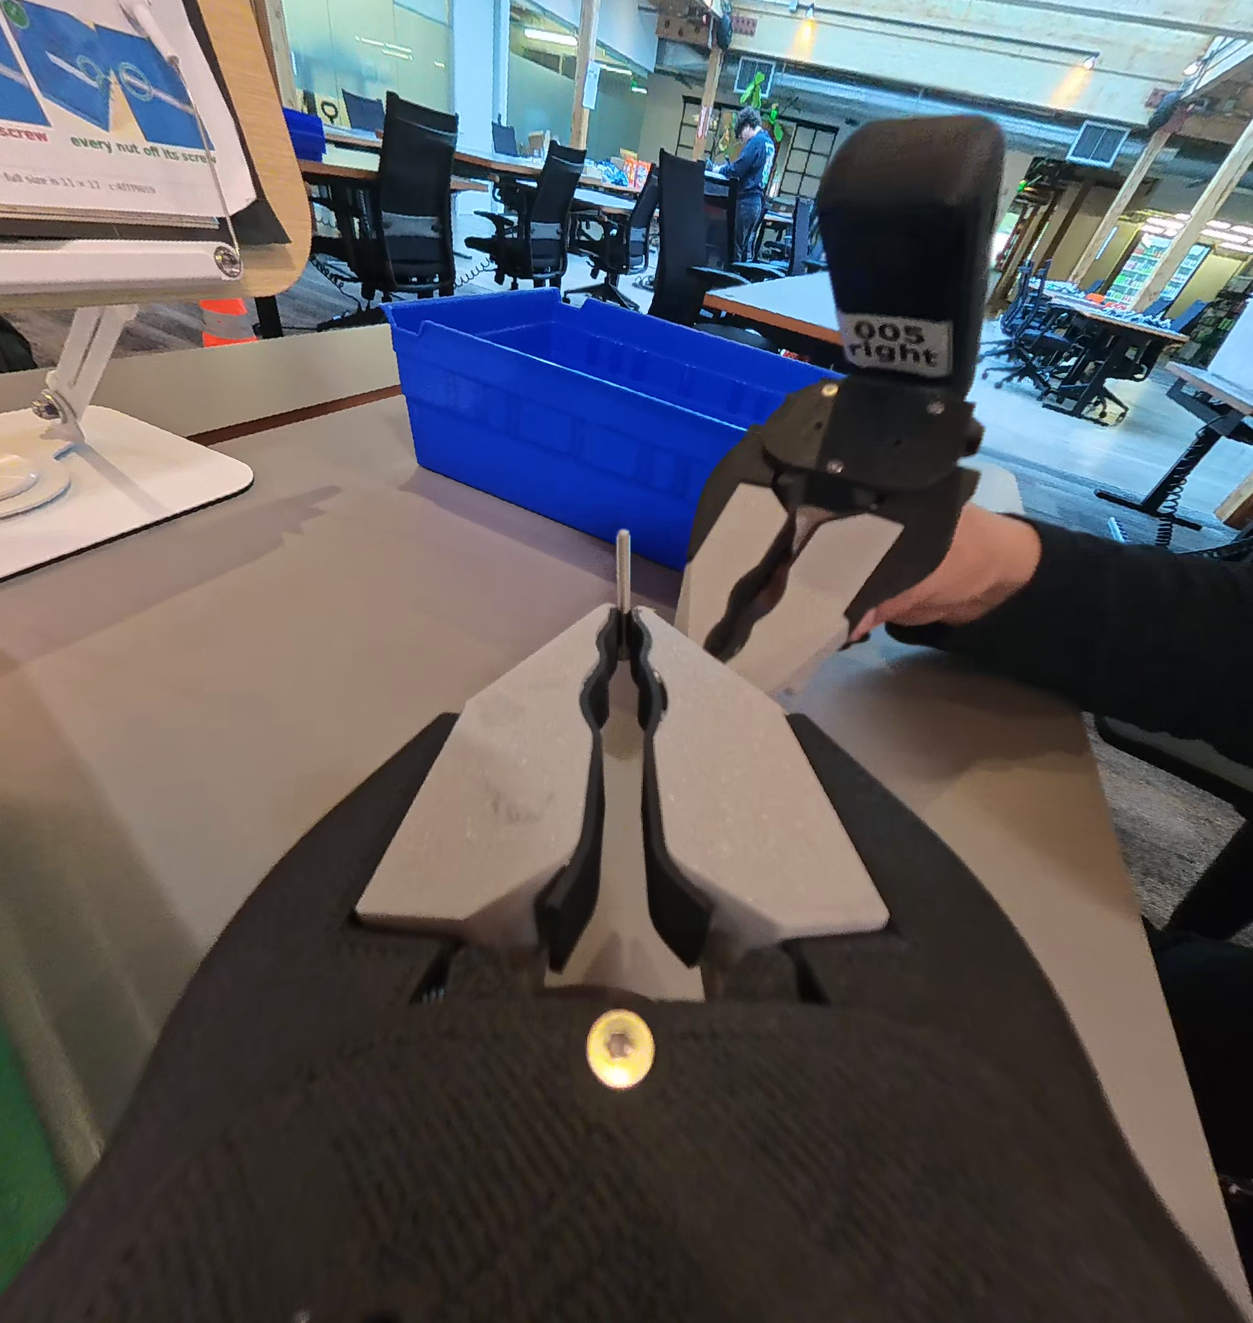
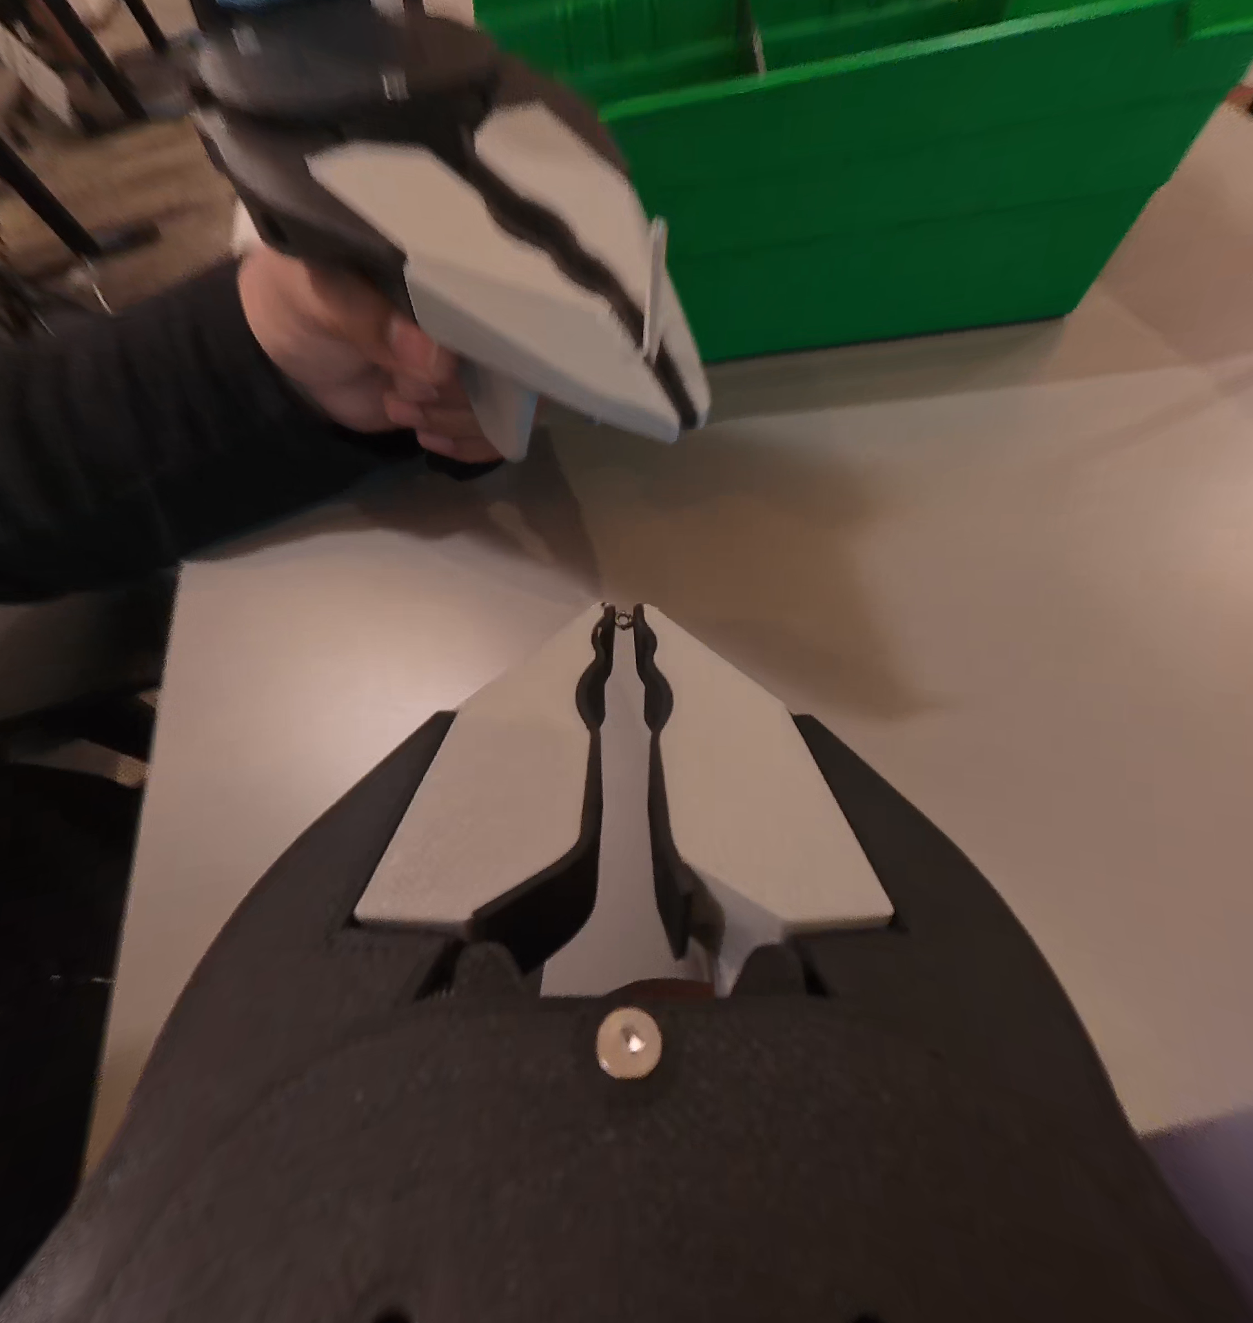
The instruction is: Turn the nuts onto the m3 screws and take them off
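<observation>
My left gripper [image 1: 623, 624] is shut on a thin silver m3 screw [image 1: 622, 569] that stands upright out of its fingertips, above the grey table [image 1: 323, 644]. In the right wrist view the left gripper [image 2: 681, 412] is blurred at the upper left, with the screw [image 2: 655, 286] along its tips. My right gripper [image 2: 620, 614] is tipped down near the table and shut on a tiny dark nut [image 2: 620, 618] pinched between its fingertips. In the left wrist view the right gripper [image 1: 724, 644] sits just right of the screw, held by a hand [image 1: 967, 573].
A blue bin [image 1: 573, 422] stands behind the screw. A green bin [image 2: 860, 186] stands on the far side in the right wrist view. A white stand [image 1: 72, 465] holding printed sheets is at the left. Office desks and chairs lie beyond the table. About 5 cm separates my left fingertips from my right.
</observation>
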